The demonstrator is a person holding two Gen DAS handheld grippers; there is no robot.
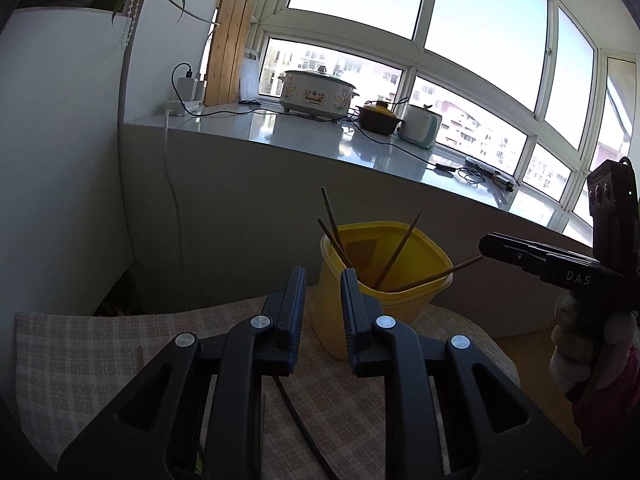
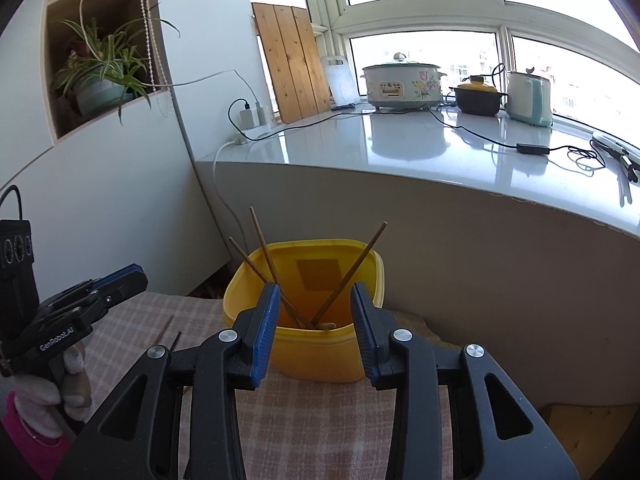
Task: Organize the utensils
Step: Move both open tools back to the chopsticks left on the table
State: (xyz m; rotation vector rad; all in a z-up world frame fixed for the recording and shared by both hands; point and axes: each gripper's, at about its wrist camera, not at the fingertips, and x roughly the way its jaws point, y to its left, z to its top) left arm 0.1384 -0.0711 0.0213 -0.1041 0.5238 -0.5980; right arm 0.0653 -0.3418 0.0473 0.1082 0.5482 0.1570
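1. Left gripper (image 1: 322, 312): black two-finger tool with blue ribbed pads, held over the checked beige cloth (image 1: 100, 344). Jaws stand a narrow gap apart with nothing between them.
2. Right gripper (image 2: 314, 332): same build, jaws wide apart and empty, aimed straight at the tub.
3. Loose thin brown wooden chopsticks (image 2: 166, 328) lie flat on the cloth, near the left gripper as the right wrist view shows it. A thin dark stick (image 1: 296, 416) lies under the left gripper's fingers.
4. Yellow plastic tub (image 1: 384, 300), open-topped, stands on the cloth beyond both tools. Several brown chopsticks (image 2: 348, 276) lean inside it, tips splayed outward.
5. Judgement on handling: chopsticks look light, stiff, narrow and smooth, so likely to roll or pivot in the pads. Grip near mid-length, across the stick, pads squarely closed. Flat ones leave little clearance above cloth; soft cloth may snag.
6. Far: glossy white windowsill (image 2: 420, 148) with a floral electric cooker (image 2: 404, 84).
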